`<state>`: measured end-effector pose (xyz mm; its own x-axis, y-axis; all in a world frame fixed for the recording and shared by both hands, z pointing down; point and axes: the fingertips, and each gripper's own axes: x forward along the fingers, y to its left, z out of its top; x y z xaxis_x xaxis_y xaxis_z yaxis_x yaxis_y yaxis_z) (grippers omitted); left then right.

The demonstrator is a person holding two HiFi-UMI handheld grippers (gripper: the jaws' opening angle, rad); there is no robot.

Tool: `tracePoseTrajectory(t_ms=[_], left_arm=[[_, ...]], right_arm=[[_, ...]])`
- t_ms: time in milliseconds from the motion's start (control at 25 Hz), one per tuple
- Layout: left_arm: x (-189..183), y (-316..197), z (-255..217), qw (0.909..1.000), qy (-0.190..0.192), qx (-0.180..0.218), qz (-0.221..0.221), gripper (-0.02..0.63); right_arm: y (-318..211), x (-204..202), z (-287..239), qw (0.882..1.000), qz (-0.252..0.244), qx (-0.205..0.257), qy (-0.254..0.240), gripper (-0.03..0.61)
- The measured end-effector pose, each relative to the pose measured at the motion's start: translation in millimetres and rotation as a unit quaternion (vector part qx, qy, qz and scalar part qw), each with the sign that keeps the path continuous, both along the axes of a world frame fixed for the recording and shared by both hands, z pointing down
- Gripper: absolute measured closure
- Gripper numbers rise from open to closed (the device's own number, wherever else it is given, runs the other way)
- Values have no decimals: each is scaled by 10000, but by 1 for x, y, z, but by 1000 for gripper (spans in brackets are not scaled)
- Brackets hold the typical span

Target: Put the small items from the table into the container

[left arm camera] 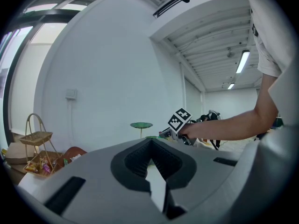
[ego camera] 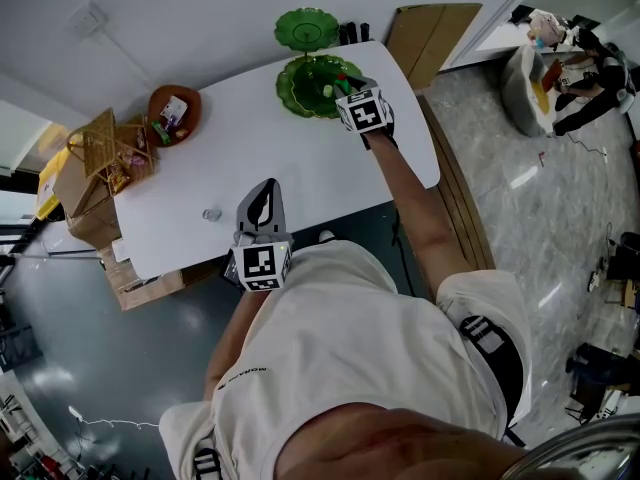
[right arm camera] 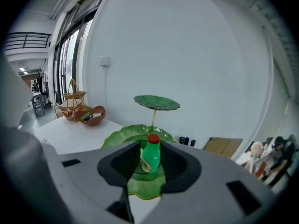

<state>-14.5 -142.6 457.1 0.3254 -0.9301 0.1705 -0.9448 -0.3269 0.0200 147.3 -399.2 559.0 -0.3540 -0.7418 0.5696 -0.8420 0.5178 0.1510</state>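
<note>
A small green bottle with a red cap (right arm camera: 150,155) stands upright between the jaws of my right gripper (right arm camera: 150,147), over the lower plate (right arm camera: 120,137) of a green leaf-shaped two-tier dish. A gap shows on each side of the bottle, so the jaws are open. In the head view the right gripper (ego camera: 347,88) hangs over that plate (ego camera: 296,90) at the far side of the white table (ego camera: 300,168). A tiny clear item (ego camera: 210,213) lies on the table near my left gripper (ego camera: 266,183). That gripper is shut and empty at the table's near edge.
The dish's upper tier (ego camera: 307,28) rises behind the lower plate. A brown bowl (ego camera: 175,113) with packets and a wicker basket (ego camera: 100,148) sit at the table's left end. Cardboard boxes (ego camera: 85,213) stand on the floor beside it.
</note>
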Motion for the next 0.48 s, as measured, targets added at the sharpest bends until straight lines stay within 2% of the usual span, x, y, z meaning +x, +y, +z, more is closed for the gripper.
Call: tracePoseTrajectory(t_ms=[480], left_arm=[[-1,7,-3,10000,10,50,39,611]], right_arm=[[14,0,-27,9992,107,294,-240,449]])
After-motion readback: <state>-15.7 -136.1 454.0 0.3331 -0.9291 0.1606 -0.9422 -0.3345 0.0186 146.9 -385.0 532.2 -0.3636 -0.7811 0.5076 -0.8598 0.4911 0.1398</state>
